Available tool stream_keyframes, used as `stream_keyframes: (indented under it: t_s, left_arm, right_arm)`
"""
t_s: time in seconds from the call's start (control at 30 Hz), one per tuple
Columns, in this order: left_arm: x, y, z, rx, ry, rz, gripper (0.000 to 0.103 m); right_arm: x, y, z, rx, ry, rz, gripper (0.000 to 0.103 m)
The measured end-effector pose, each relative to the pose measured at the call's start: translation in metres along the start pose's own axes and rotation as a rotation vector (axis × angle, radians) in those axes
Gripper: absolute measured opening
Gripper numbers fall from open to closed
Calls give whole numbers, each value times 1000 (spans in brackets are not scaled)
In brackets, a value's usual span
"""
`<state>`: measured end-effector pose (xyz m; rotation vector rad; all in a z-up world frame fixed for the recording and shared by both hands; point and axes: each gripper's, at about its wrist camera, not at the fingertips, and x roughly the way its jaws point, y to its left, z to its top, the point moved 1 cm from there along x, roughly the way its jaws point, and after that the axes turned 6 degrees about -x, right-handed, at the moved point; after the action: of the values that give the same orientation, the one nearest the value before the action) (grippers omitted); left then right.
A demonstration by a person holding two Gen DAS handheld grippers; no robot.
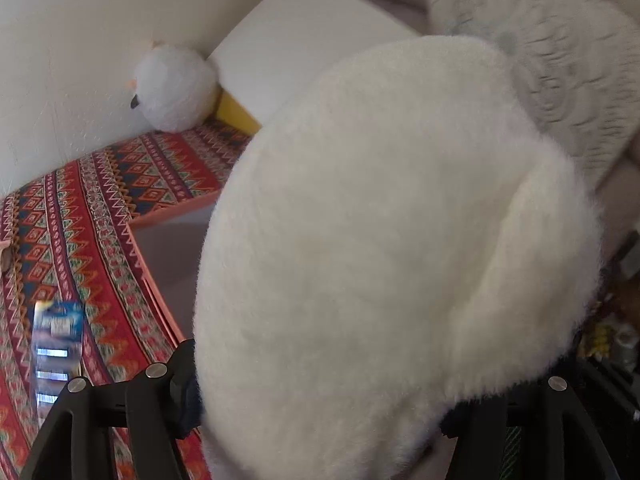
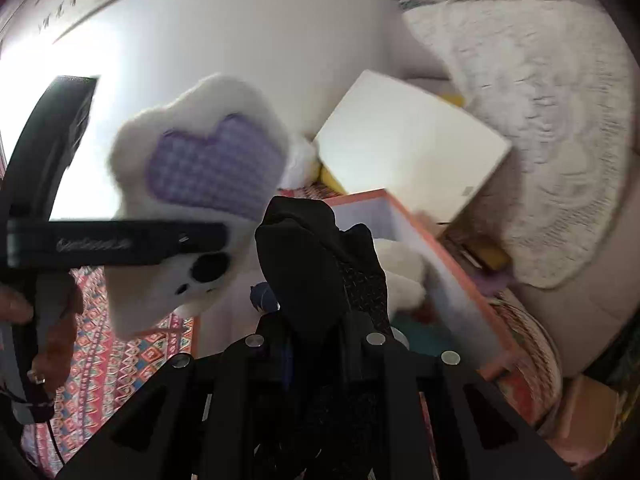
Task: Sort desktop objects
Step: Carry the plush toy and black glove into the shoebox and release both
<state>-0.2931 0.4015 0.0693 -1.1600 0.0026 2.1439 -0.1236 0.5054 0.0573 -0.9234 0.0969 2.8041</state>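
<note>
White plush toy [image 1: 392, 248] filled most of the left wrist view, sitting between the left gripper's [image 1: 320, 420] jaws, which stood wide around its fuzzy body and pressed into it on both sides. In the right wrist view the same plush showed a purple gingham heart patch and a black paw-pad mark, raised above the patterned cloth and just left of the pink-rimmed box [image 2: 452, 272].

Right gripper [image 2: 316, 280]: jaws closed on a black fabric item [image 2: 320, 248], bunched and standing up from between the fingers. What kind of item it was could not be told.

Surface: covered in a red, orange and blue patterned cloth [image 1: 100, 208]. A blue blister pack [image 1: 56, 344], blurred, lay on the cloth at the lower left of the left wrist view. A second, rounder white plush [image 1: 176, 88] rested against the wall at the far corner, next to something yellow [image 1: 234, 114].

Pink-rimmed box: open, pale walls inside, with another white plush shape [image 2: 404, 276] lying in it. A white flat panel [image 2: 408, 148] leaned beyond the box. A pale embossed blanket [image 2: 540, 152] lay to the right.

A hand [image 2: 16, 304] gripped the left gripper's handle at the left edge of the right wrist view.
</note>
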Motion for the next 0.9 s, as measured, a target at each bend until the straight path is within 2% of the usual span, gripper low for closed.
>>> stream_keyframes:
  t_s: [0.07,0.13,0.17,0.2,0.23,0.33,0.43,0.5,0.67,0.8,0.9]
  left_arm:
    - [20,9,11,-29,8,-10,79]
    - [37,15,18,-52,15,-8,90]
    - [42,17,19,-62,13,-6,97]
    - [45,18,18,-72,8,-7,100]
    - [47,19,15,-77,4,-6,100]
    - [48,17,4,-70,20,21,100]
    - [33,15,-16,-65,3,42,100]
    - [17,12,-30,-51,-25,54,101]
    - [-36,-1,-71,10,-104,152,102]
    - [-80,-14,-100,46,-182,230,102]
    - [-108,-24,-120,62,-223,240,102]
  right_arm:
    - [34,8,-1,-9,46,17,18]
    - [63,13,-5,-12,110,39,27]
    - [74,16,-8,-16,137,44,43]
    - [82,18,-10,-22,151,41,66]
    - [86,19,-13,-26,150,30,72]
    - [80,23,-18,-28,125,-12,77]
    - [66,24,-23,-2,106,-31,80]
    - [52,27,-27,16,91,-33,82]
    - [16,25,-31,53,38,6,83]
    - [-23,42,-34,55,7,22,84]
    - [-51,51,-42,51,-6,18,85]
